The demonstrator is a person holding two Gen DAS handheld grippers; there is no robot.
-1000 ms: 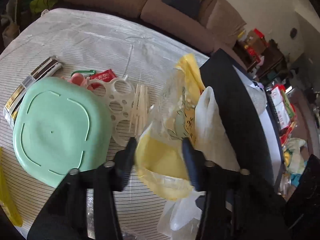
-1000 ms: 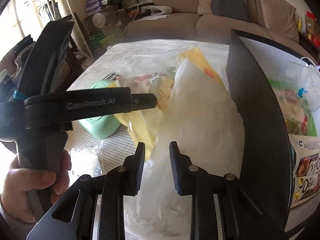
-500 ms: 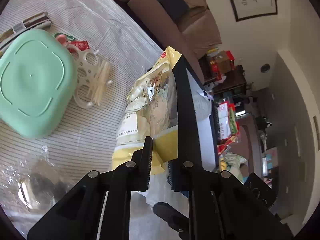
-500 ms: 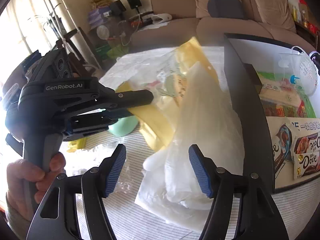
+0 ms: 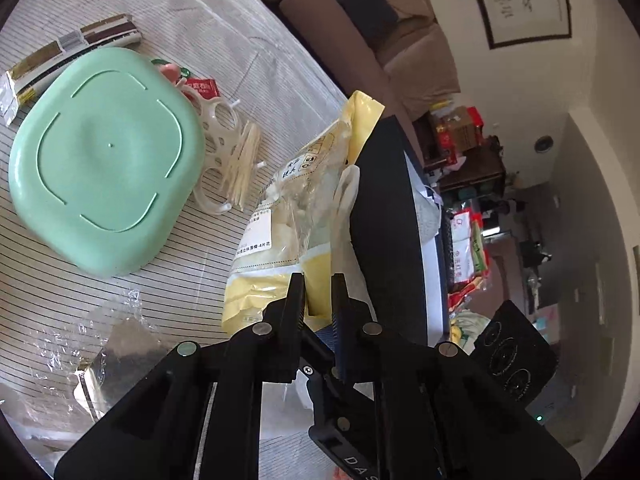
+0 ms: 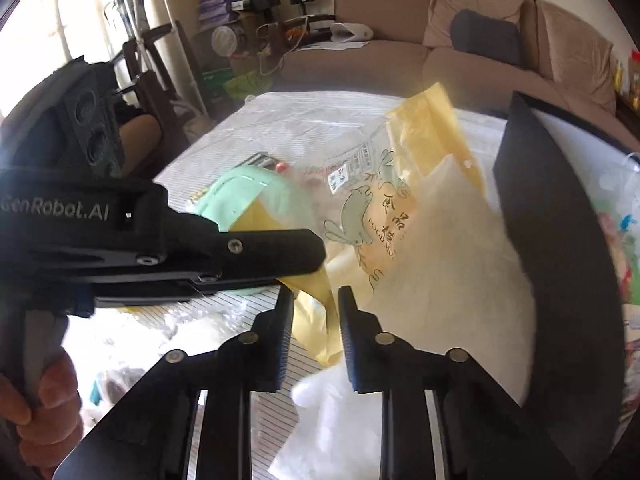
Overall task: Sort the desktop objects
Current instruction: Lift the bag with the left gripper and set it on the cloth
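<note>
A: You work on a striped tablecloth (image 5: 120, 292), with a brown sofa (image 6: 400, 60) behind it.

B: Your left gripper (image 5: 318, 292) is clamped on the lower yellow edge of the food bag (image 5: 296, 216). Your right gripper (image 6: 314, 312) is closed on the same corner.

A: Why both?

B: Probably to keep the soft bag upright beside the black box (image 5: 384, 220), near the green lid (image 5: 104, 160).

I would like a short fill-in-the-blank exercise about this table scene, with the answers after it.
1. The left gripper is shut on the ___ bag.
2. The upside-down bowl is ___ in colour.
3. The bag leans against a ___ box.

Answers: yellow; green; black
</note>
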